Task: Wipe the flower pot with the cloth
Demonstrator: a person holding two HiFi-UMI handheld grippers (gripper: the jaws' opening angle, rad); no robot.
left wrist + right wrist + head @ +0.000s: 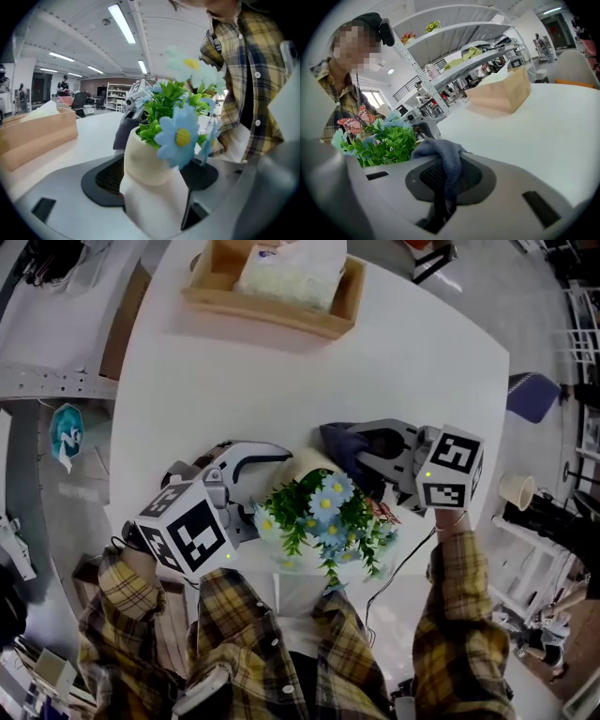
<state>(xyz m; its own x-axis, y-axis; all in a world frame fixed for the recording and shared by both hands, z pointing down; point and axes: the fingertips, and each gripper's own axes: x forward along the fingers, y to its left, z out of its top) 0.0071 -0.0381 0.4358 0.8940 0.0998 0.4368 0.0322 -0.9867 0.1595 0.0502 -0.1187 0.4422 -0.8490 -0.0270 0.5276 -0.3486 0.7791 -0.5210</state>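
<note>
A cream flower pot (pixel 311 465) with blue flowers and green leaves (pixel 323 512) stands near the front of the white table (pixel 375 362). My left gripper (pixel 270 489) grips it from the left, one jaw on each side of its body. In the left gripper view the pot (pixel 150 161) fills the gap between the pads of the left gripper (pixel 154 180). My right gripper (pixel 364 457) sits just right of the pot, shut on a grey-blue cloth (pixel 339 440). In the right gripper view the cloth (pixel 446 157) hangs pinched between the jaws of the right gripper (pixel 442 190), close to the leaves (pixel 384 146).
A wooden tray (pixel 217 289) with a white tissue pack (pixel 292 273) stands at the table's far edge. Off the table to the right are a paper cup (pixel 517 489) and a blue seat (pixel 532 396). A person's plaid sleeves (pixel 455 615) fill the foreground.
</note>
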